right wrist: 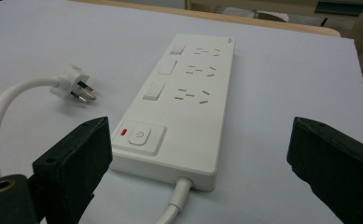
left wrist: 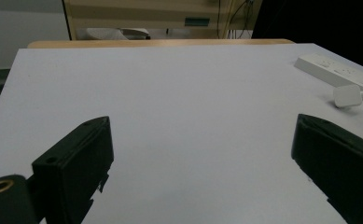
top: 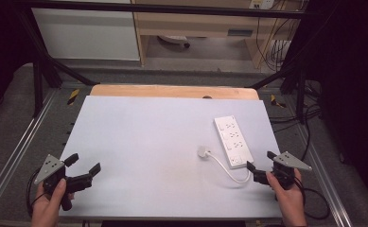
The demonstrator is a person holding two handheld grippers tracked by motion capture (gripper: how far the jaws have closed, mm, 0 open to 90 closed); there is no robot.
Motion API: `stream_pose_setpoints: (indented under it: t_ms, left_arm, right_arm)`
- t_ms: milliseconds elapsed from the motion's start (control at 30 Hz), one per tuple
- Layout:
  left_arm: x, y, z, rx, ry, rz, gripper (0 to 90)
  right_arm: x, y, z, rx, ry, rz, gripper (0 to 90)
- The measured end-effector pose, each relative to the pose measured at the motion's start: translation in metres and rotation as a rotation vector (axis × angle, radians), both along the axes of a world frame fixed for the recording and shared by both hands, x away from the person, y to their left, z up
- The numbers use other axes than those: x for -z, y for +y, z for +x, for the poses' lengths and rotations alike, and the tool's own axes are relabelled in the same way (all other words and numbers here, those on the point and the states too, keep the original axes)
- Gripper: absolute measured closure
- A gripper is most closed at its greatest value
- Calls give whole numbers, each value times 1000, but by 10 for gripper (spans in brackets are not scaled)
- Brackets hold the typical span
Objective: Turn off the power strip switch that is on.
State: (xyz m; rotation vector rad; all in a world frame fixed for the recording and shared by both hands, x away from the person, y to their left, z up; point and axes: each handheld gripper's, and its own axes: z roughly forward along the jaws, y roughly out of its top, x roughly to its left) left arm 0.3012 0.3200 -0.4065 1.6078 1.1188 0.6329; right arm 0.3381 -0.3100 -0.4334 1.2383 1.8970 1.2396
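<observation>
A white power strip (top: 233, 140) (right wrist: 181, 105) lies at the right of the grey table mat, with a power button and several sockets on top. Its white cable (top: 229, 172) curls from the near end to a white plug (top: 203, 152) (right wrist: 72, 87) lying loose on the mat to the strip's left. My right gripper (top: 259, 167) (right wrist: 200, 154) is open, just short of the strip's near end, with nothing between its jaws. My left gripper (top: 83, 163) (left wrist: 202, 154) is open over bare mat at the near left. The strip (left wrist: 340, 70) and plug (left wrist: 348, 96) lie far to its right.
The grey mat (top: 148, 156) covers a wooden table whose far edge (top: 172, 91) shows. Black frame bars (top: 44, 66) stand at the back corners. Cables (top: 309, 123) trail off the table's right side. A wooden cabinet (top: 196, 23) stands behind.
</observation>
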Motion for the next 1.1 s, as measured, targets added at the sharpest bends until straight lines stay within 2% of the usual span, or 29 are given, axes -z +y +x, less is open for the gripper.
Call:
stream_pose_setpoints:
  t_ms: [733,833,1100]
  left_arm:
    - [2,-3,2,10,15,5,49]
    - [2,-3,2,13,15,10,49]
    - [2,-3,2,14,15,10,49]
  right_arm:
    - [-3,7,-2,-15,-5,23,39]
    - [-3,10,-1,-21,24,22,31]
    - [-5,13,0,-39,24,27,36]
